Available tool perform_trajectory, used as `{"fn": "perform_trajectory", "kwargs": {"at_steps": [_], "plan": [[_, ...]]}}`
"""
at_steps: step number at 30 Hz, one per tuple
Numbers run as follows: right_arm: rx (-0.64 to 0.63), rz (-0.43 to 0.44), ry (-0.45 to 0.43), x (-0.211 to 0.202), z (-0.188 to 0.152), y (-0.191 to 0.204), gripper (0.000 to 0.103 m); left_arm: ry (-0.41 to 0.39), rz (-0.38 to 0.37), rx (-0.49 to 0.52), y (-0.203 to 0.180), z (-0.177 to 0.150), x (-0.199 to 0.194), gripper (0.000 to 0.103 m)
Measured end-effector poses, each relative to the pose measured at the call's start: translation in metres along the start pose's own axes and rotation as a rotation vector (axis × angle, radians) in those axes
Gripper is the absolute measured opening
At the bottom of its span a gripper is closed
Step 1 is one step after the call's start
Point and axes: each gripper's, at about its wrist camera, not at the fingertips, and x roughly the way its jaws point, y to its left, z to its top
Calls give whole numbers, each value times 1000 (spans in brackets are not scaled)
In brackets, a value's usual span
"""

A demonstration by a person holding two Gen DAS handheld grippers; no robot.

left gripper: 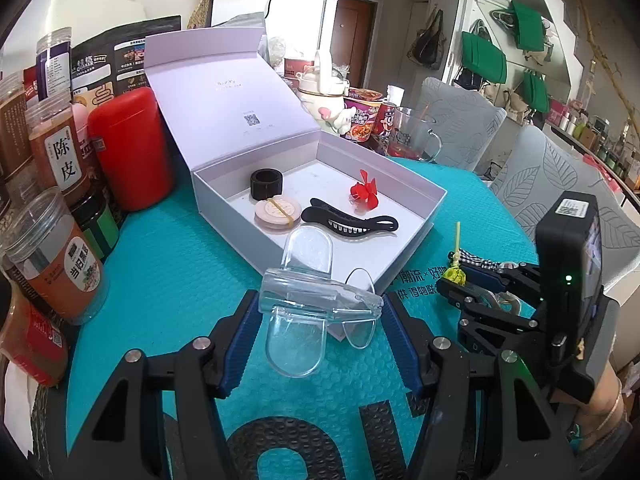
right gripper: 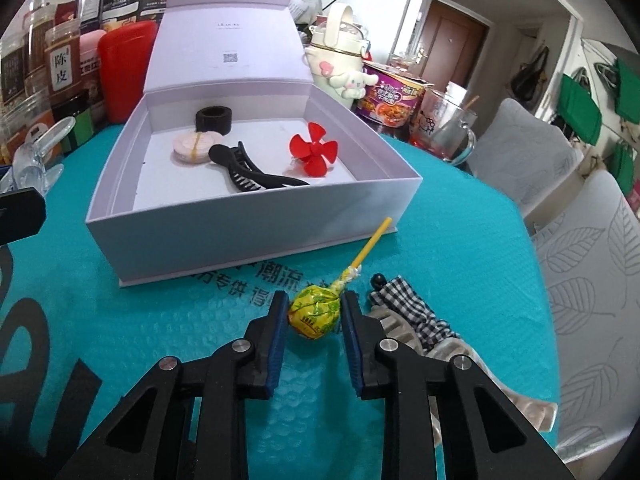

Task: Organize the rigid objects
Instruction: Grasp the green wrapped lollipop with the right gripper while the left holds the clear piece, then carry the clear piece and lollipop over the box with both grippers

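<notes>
An open lavender box (right gripper: 240, 236) stands on the teal mat. Inside it lie a black ring (right gripper: 215, 119), a round pink compact (right gripper: 192, 146), a black hair claw (right gripper: 248, 170) and a red propeller (right gripper: 314, 154). Just in front of the box's near corner, my left gripper (left gripper: 320, 320) is shut on a clear plastic clip (left gripper: 316, 300) and holds it a little above the mat. My right gripper (right gripper: 314, 316) is low on the mat before the box, its blue pads closed against the head of a yellow-green lollipop (right gripper: 316, 312). The lollipop's stick points toward the box.
Spice jars (left gripper: 60, 264) and a red canister (left gripper: 130, 148) line the left side. A cartoon flask (right gripper: 340, 56), a noodle cup (right gripper: 394, 98) and a glass mug (right gripper: 444, 130) stand behind the box. A checked fabric clip (right gripper: 412, 308) and a beige claw (right gripper: 400, 330) lie right of my right gripper.
</notes>
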Motion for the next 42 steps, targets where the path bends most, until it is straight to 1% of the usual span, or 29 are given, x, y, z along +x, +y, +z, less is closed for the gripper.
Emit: {"fn": "perform_trajectory", "kwargs": {"at_steps": [9,19,29,35,42], "plan": [[19,54,-63,-41,-6,1,26,-18,5,5,-7,-8,-20,61],[22,77,-110,-84,-21,5,26,-63,15,10,-15,-16,-52,61],[33,123,-173,-133,-35,10,26,-103,31,28,-27,-23,-84,61],[28,143,-216,-158,-31,12,26,-136,36,38,-31,-17,-102,61],[27,150,-272,-177,-10,9,26,-187,49,61,-30,5,-117,61]]}}
